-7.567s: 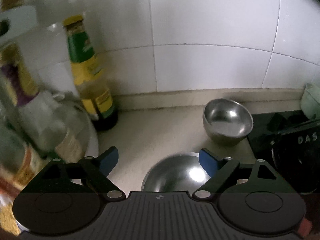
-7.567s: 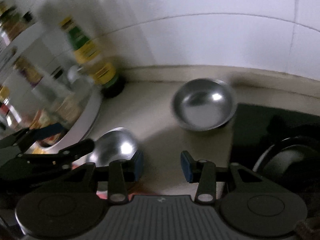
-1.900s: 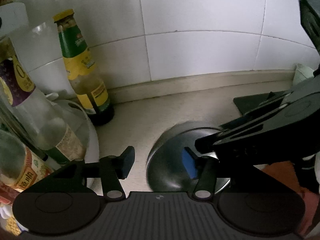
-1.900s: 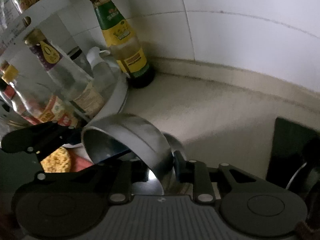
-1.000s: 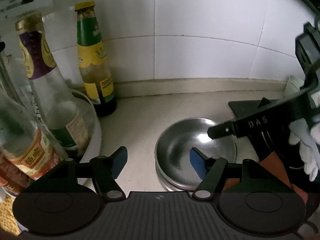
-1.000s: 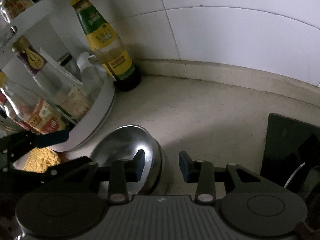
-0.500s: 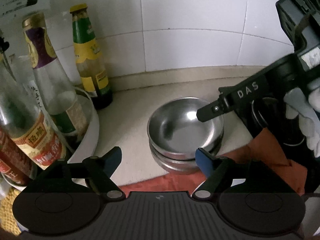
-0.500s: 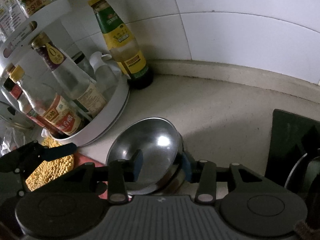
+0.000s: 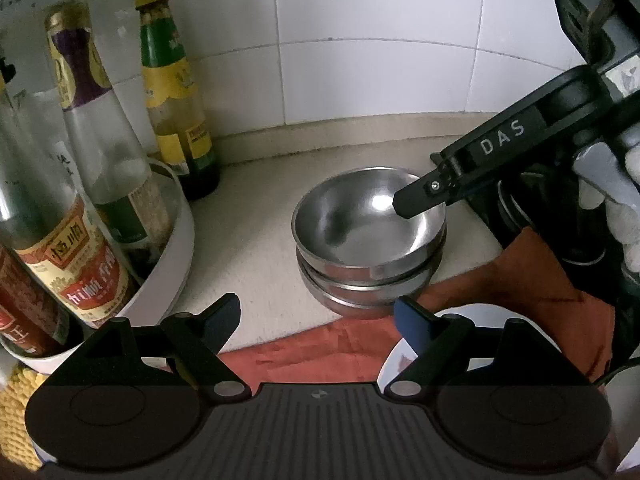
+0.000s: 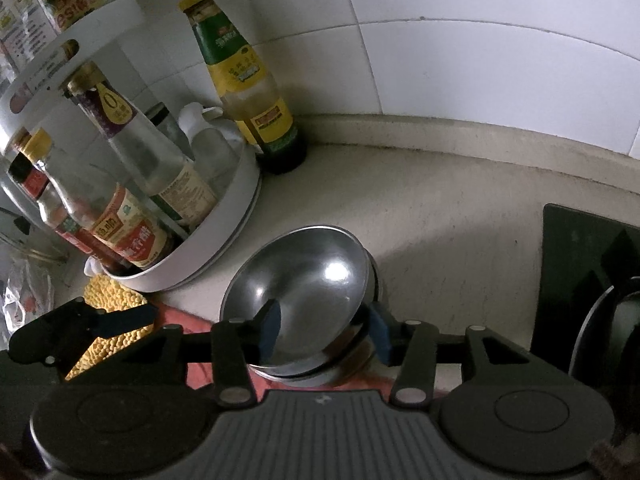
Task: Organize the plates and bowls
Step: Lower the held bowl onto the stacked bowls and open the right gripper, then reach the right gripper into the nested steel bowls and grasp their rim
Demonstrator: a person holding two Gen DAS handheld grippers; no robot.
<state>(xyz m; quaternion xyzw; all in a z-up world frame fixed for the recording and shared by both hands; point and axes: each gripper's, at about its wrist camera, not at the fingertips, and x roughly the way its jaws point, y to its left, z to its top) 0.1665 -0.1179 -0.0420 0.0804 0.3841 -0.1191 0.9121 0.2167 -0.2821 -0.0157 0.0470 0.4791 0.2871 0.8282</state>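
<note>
Two steel bowls sit nested on the beige counter; the top bowl (image 9: pixel 368 220) rests in the lower bowl (image 9: pixel 364 294). The stack also shows in the right wrist view (image 10: pixel 300 292). My right gripper (image 10: pixel 324 330) is open, with one finger over the top bowl's inside and the other outside its near rim. Its fingertip (image 9: pixel 420 200) shows over the bowl in the left wrist view. My left gripper (image 9: pixel 318 322) is open and empty, in front of the stack. A white plate's rim (image 9: pixel 460 314) peeks out behind my left gripper's right finger.
A white round rack (image 10: pixel 216 236) with several sauce bottles stands to the left. A green-capped bottle (image 10: pixel 248 84) stands by the tiled wall. A black stove (image 10: pixel 588 256) lies to the right. An orange cloth (image 9: pixel 520 280) and a yellow scrubber (image 10: pixel 108 312) lie near the front edge.
My right gripper carried the smaller steel bowl over, set it into the other bowl and opened wider. My left gripper has drawn back, which brought the cloth and plate rim into view.
</note>
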